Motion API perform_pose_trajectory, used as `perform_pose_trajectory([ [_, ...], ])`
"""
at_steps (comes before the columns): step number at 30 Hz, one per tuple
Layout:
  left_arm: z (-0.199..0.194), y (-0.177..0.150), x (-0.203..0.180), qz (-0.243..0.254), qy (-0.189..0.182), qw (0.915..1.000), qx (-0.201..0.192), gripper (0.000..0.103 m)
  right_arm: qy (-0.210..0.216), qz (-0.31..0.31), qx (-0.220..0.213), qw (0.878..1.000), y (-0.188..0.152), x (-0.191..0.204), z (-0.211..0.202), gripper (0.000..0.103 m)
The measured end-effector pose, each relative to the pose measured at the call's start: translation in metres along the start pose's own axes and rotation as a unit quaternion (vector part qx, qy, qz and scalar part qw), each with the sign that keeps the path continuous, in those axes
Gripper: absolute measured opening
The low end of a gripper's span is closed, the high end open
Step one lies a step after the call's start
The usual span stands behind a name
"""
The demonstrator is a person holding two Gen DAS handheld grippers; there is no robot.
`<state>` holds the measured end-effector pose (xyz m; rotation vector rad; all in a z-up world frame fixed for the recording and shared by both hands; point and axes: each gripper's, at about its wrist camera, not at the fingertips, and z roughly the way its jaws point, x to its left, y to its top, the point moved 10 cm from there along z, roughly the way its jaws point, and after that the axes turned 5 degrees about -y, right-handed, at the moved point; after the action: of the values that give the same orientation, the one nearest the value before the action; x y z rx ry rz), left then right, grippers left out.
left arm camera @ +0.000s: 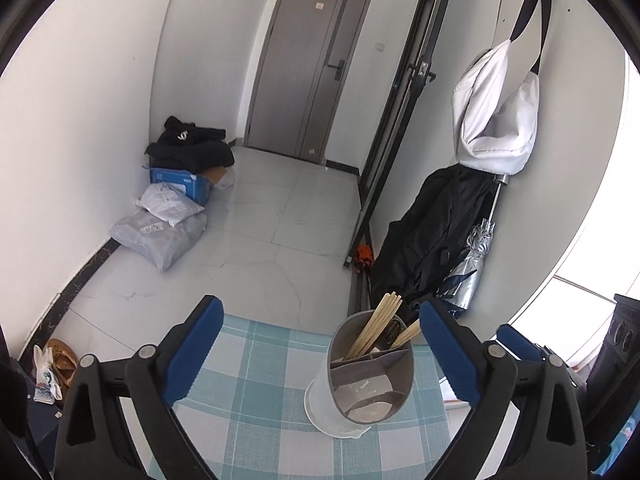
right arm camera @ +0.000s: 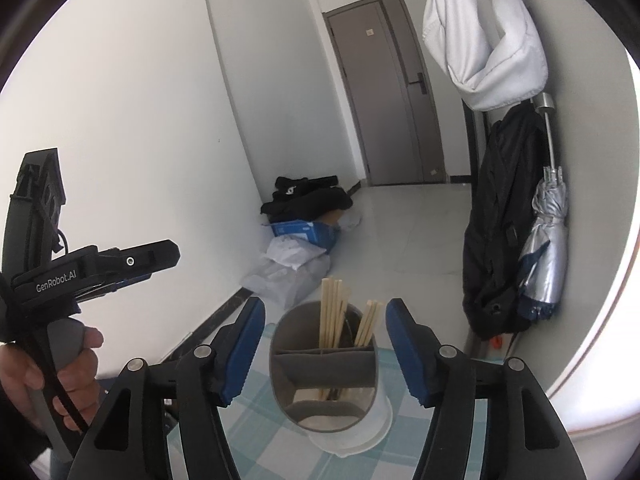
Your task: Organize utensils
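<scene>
The chopsticks (right arm camera: 334, 312) stand in the back parts of a gray utensil holder (right arm camera: 324, 376), which sits upright on a white saucer (right arm camera: 360, 436) on the checked cloth (left arm camera: 248, 392) that covers the surface. Some lean to the left and a few lean to the right — they are in two back pockets, and the front pocket looks bare. The right gripper (right arm camera: 326, 350) hangs just in front of the holder with its blue pads spread wide and nothing between them. The left gripper (left arm camera: 320, 356) is spread wide too and holds nothing; the holder shows between its fingers, closer to the right one. No loose utensils show on the cloth, so the sorting looks close to done. If a stick needs fixing, it would be best to come down slowly from above, pinch one bunch near the top, and not bump the rim — the tall holder could tip off its saucer.
</scene>
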<state>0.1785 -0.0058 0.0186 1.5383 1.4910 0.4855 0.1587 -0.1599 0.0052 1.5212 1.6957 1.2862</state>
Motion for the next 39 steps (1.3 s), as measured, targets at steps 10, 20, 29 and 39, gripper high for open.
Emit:
perform_pose_trajectory([
  [10, -0.040, -0.011, -0.007, 0.020, 0.015, 0.9989, -0.039, 0.102, -0.024, 0.001, -0.032, 0.999, -0.005, 0.003, -0.052, 0.087],
  [20, -0.070, -0.033, -0.007, 0.032, 0.021, 0.9971, -0.066, 0.102, -0.050, 0.009, -0.044, 0.998, -0.033, 0.002, -0.087, 0.099],
  [29, -0.082, -0.058, -0.004, 0.040, 0.028, 0.9956, -0.079, 0.102, -0.063, 0.014, -0.052, 0.997, -0.060, 0.003, -0.108, 0.103],
  [39, -0.076, -0.090, 0.012, 0.025, 0.047, 0.9955, -0.078, 0.102, -0.073, 0.004, -0.049, 0.996, -0.090, 0.007, -0.113, 0.103],
])
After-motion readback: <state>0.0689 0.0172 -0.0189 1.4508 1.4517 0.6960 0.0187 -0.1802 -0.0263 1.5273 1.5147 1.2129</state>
